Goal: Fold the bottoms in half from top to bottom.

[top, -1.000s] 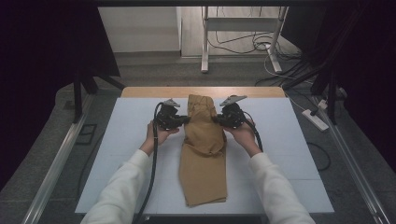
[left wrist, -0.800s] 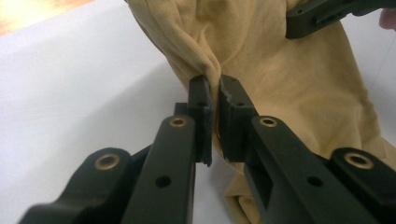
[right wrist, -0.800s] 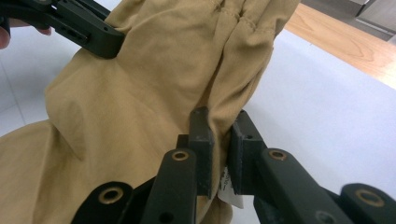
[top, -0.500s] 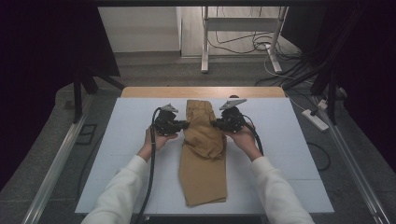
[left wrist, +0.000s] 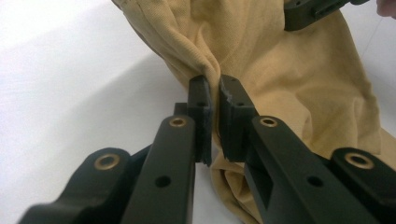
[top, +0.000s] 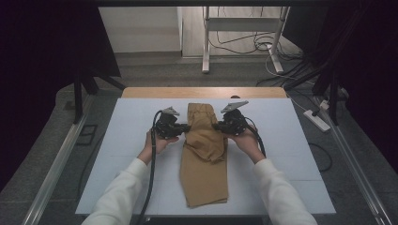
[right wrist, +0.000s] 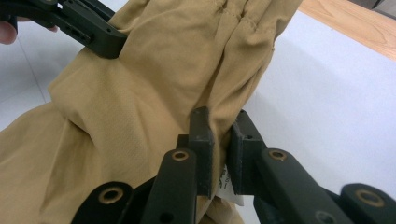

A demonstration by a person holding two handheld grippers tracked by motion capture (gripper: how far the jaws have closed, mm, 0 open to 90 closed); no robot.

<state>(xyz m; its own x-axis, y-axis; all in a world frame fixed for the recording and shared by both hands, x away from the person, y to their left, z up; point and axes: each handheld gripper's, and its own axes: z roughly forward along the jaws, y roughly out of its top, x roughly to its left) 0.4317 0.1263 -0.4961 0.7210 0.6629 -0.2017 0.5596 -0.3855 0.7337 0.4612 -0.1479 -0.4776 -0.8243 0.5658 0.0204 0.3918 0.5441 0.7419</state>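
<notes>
Sleeves in white reach in from the near edge of the tabletop, each hand carrying a gripper. On the left, the left gripper lies level and points inward at the trousers; its jaws are closed tight on a gathered ridge of tan cloth at the garment's left edge, which the left gripper view shows pinched between the two pads. The trousers lie lengthwise down the middle of the pale tabletop, waistband at the far end, hems near the person, the upper part bunched and lifted between the two tools. On the right, the right gripper mirrors the first, its jaws clamped on the right edge of the cloth, with a white label showing just below the pads.
</notes>
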